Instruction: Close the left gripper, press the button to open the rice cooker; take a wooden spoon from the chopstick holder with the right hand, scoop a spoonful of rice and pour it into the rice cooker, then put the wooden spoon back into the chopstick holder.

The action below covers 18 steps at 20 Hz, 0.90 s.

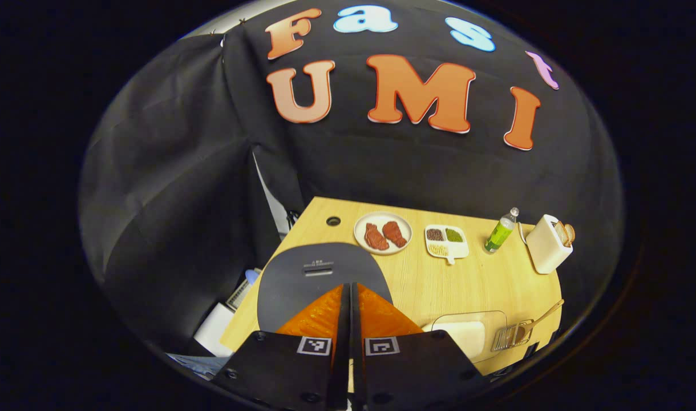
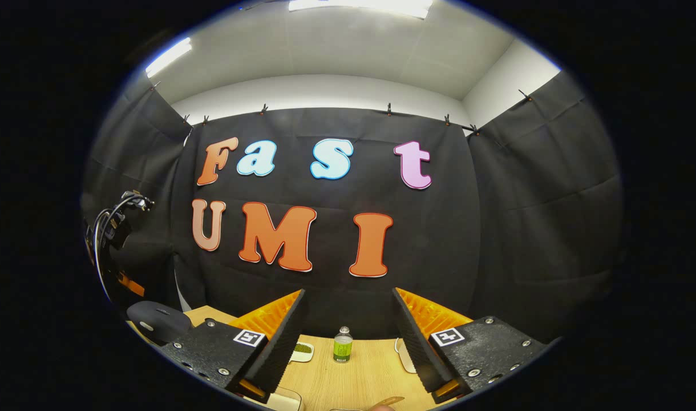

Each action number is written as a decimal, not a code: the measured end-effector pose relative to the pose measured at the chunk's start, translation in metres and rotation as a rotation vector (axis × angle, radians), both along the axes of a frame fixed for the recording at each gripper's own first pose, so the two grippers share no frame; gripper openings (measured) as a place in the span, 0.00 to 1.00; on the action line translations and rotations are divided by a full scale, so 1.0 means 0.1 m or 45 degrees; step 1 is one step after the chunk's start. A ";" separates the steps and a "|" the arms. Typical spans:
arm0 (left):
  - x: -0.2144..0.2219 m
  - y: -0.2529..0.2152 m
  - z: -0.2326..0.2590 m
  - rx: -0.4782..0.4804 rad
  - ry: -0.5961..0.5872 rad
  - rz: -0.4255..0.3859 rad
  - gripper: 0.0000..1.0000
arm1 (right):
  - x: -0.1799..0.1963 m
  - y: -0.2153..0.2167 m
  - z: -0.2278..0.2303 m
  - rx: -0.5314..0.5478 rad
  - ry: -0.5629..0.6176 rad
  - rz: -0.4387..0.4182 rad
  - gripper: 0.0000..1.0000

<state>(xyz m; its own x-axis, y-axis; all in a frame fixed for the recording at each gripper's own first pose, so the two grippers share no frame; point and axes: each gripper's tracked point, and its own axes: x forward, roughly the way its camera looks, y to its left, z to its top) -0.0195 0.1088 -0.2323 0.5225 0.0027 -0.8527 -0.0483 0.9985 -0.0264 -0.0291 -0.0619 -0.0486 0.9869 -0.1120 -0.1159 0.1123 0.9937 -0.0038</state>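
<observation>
In the left gripper view the dark grey rice cooker (image 1: 302, 274) sits lid down at the table's near left corner, its button (image 1: 318, 272) on top. My left gripper (image 1: 349, 286) is shut with nothing between its fingers, hanging just above the lid's near right part. A clear box of white rice (image 1: 468, 334) stands to the right, and beside it a metal chopstick holder (image 1: 510, 335) with a wooden spoon (image 1: 545, 314) sticking out. In the right gripper view my right gripper (image 2: 348, 294) is open and empty, held high over the table; the rice cooker (image 2: 157, 321) lies low at left.
On the wooden table (image 1: 439, 285) stand a plate with two pieces of meat (image 1: 382, 233), a divided dish of grains (image 1: 446, 241), a green bottle (image 1: 501, 231) and a white toaster with bread (image 1: 547, 242). The bottle (image 2: 343, 345) shows between the right fingers.
</observation>
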 end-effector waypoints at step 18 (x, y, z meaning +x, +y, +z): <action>-0.62 0.21 -1.05 -0.235 0.587 0.277 0.06 | -0.08 0.06 -0.27 0.010 0.088 -0.019 0.90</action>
